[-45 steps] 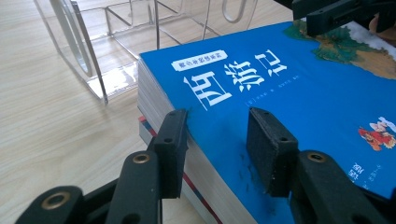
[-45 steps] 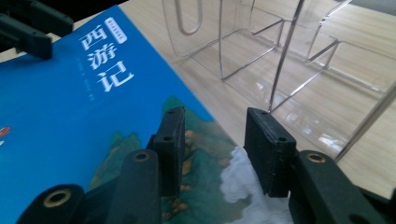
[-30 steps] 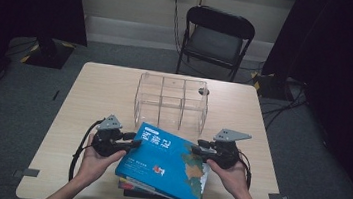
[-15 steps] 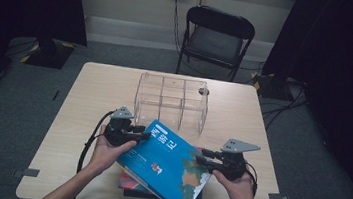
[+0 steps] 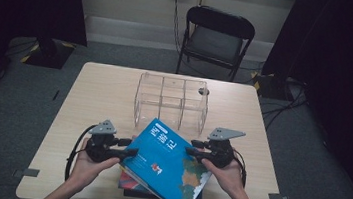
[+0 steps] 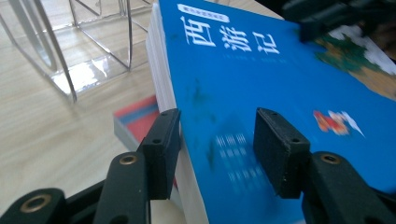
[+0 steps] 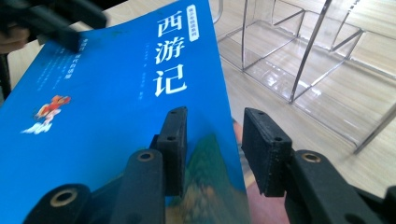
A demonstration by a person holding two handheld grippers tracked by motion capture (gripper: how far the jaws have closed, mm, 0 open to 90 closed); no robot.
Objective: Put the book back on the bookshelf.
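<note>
Blue book (image 7: 116,107) (title 西游记)

Three books (image 5: 167,166); one clear organiser (image 5: 171,101); one chair (image 5: 216,38).

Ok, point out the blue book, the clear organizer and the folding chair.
blue book (image 5: 167,159), high view, middle of its cover.
clear organizer (image 5: 171,104), high view, its middle compartment.
folding chair (image 5: 217,43), high view, its seat.

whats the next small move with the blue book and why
Probably tip the blue book upright and ease it toward the clear organizer: both grippers, left and right, straddle its edges, lifted above the stack.
</note>
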